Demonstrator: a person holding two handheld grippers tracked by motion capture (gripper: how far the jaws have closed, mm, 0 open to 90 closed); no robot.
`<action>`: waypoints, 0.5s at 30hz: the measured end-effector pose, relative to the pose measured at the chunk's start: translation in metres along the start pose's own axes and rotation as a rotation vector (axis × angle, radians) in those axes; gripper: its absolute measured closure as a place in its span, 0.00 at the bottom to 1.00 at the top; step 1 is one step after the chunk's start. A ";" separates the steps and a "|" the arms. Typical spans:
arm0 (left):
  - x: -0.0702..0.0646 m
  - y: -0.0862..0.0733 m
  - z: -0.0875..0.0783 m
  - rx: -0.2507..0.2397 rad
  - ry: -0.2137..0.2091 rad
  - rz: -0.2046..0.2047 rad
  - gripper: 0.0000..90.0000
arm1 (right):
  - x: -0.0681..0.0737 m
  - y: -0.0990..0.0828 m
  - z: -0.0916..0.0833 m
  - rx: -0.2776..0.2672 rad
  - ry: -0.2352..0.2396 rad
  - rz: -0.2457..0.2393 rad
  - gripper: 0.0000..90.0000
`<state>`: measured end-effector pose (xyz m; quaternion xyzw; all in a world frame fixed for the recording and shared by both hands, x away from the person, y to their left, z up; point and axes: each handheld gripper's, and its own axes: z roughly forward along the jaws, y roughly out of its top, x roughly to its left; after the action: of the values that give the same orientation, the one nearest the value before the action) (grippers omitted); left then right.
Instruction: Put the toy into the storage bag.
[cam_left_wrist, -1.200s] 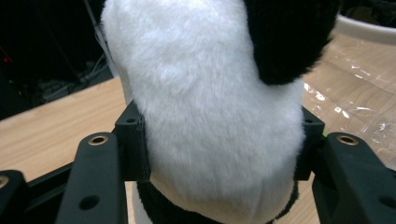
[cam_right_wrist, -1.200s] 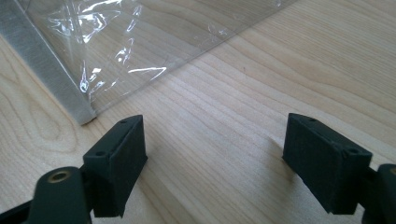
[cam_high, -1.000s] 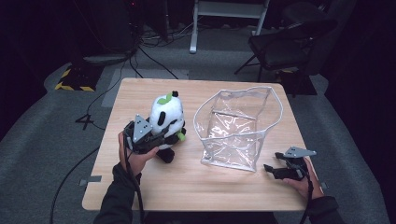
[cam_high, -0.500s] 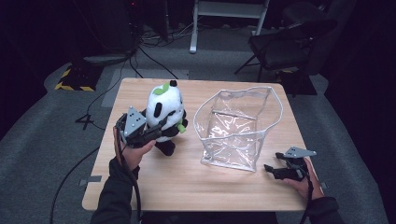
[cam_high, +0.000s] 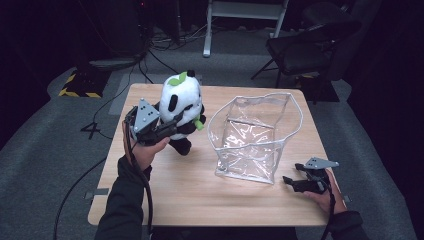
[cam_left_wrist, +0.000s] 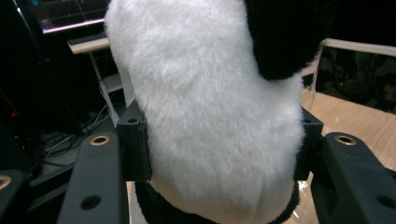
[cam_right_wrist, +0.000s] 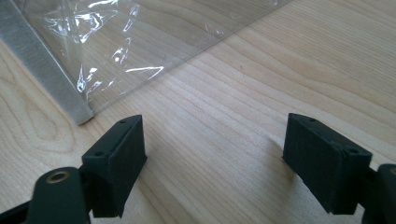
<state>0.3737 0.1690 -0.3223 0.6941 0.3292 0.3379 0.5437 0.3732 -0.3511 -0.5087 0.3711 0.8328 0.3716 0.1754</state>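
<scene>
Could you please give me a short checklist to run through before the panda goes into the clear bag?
1. Grip on the panda: ok. The left gripper has both pads pressed into its white body.
2. Panda free of the table: cannot tell. It stands upright in the grip, but its feet sit close to the wood.
3. Clear bag open: ok. Its mouth faces up and gapes wide.
4. Bag empty: ok. Nothing shows through its clear walls.
5. Bag steadied: not ok. The right gripper rests on the table beside the bag's corner, jaws open, touching nothing.
6. Path from panda to bag: ok. Bare wood lies between them.
</scene>
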 end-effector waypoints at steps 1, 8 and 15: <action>0.001 0.006 0.000 -0.010 -0.012 0.011 0.46 | 0.000 0.000 0.000 0.000 0.000 -0.001 0.23; 0.001 0.020 0.001 -0.029 -0.015 0.013 0.46 | 0.000 0.000 0.000 0.000 -0.001 0.000 0.23; -0.001 0.035 0.002 -0.050 -0.024 0.020 0.46 | 0.000 0.000 0.000 0.000 -0.001 0.000 0.23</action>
<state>0.3785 0.1603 -0.2884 0.6874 0.3072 0.3434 0.5614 0.3732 -0.3511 -0.5087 0.3714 0.8327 0.3713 0.1757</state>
